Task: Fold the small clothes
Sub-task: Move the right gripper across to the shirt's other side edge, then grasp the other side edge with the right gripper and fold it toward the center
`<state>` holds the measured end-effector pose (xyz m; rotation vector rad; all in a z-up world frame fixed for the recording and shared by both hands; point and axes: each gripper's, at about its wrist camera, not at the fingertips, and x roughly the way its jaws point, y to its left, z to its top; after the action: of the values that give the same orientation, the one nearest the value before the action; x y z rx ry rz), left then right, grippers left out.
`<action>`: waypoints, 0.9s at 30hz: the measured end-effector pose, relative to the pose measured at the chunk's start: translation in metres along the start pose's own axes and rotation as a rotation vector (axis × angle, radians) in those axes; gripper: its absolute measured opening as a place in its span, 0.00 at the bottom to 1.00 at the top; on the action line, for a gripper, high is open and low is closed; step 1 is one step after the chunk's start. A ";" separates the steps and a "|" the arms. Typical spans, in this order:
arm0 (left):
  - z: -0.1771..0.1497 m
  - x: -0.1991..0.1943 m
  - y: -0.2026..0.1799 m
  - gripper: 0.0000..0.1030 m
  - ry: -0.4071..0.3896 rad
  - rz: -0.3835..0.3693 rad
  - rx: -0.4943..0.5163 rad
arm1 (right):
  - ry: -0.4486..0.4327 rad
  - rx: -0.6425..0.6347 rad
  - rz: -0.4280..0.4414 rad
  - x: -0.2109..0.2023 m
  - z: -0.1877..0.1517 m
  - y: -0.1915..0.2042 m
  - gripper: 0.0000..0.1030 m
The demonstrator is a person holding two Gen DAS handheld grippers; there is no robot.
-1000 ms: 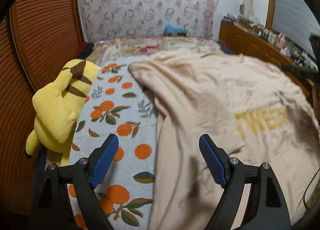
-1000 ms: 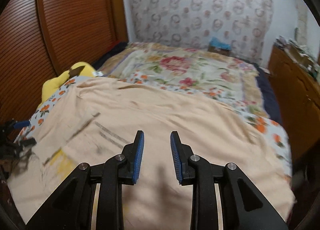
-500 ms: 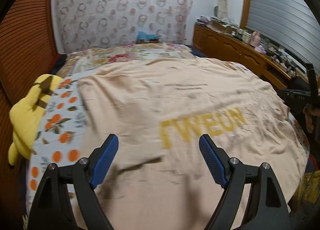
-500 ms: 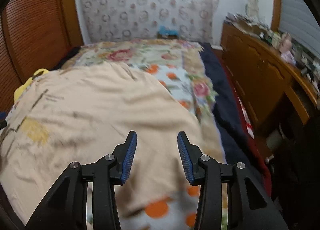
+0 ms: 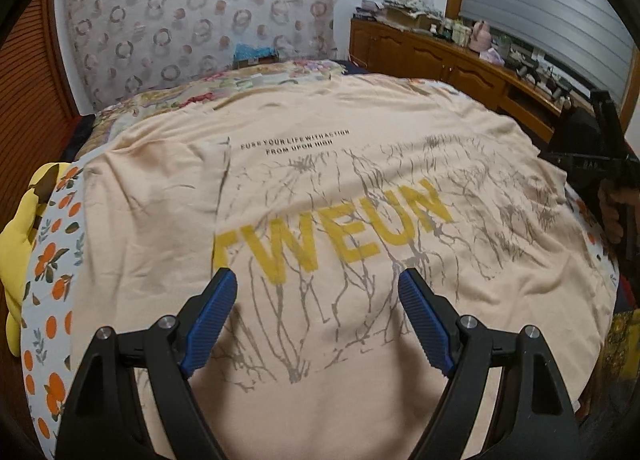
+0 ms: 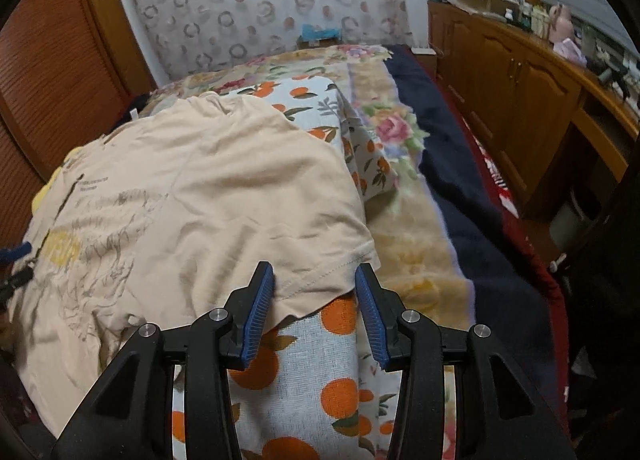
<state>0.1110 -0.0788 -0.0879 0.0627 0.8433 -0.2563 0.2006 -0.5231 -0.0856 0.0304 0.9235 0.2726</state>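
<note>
A peach T-shirt (image 5: 320, 196) with yellow letters and grey branch print lies spread flat on the bed. It also shows in the right wrist view (image 6: 208, 196), with its sleeve hem near the fingers. My left gripper (image 5: 318, 308) is open wide and empty above the shirt's printed middle. My right gripper (image 6: 314, 300) is open and empty, its fingers on either side of the sleeve's hemmed corner (image 6: 320, 284). The right gripper also shows in the left wrist view (image 5: 600, 156) at the shirt's right edge.
An orange-print towel (image 6: 296, 376) lies under the shirt on a floral blanket (image 6: 404, 220). A yellow plush toy (image 5: 20, 244) lies at the left edge. A wooden dresser (image 6: 520, 80) with clutter stands right of the bed. A wooden slatted door (image 6: 52, 72) is on the left.
Both grippers swung right. The left one moved from the shirt's left edge to over its printed middle. The right one moved to the sleeve corner and opened wider.
</note>
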 end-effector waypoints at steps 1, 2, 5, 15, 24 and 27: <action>0.000 0.003 -0.001 0.81 0.011 0.002 0.005 | 0.001 0.000 0.004 0.000 0.001 0.000 0.41; -0.001 0.004 -0.002 0.81 0.019 0.006 0.009 | 0.000 -0.004 0.006 0.000 0.001 0.000 0.39; -0.004 0.011 -0.002 0.81 0.045 0.013 0.019 | -0.011 -0.025 -0.007 -0.002 0.001 0.000 0.29; -0.005 0.012 -0.002 0.82 0.048 0.011 0.025 | -0.099 -0.103 -0.039 -0.024 0.008 0.011 0.02; -0.005 0.016 -0.003 0.94 0.064 0.014 0.025 | -0.181 -0.175 0.032 -0.039 0.033 0.049 0.01; -0.005 0.016 -0.001 0.97 0.068 0.016 0.022 | -0.201 -0.218 0.066 -0.041 0.041 0.073 0.01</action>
<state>0.1171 -0.0823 -0.1031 0.0990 0.9076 -0.2492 0.1940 -0.4589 -0.0183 -0.1115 0.6899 0.4226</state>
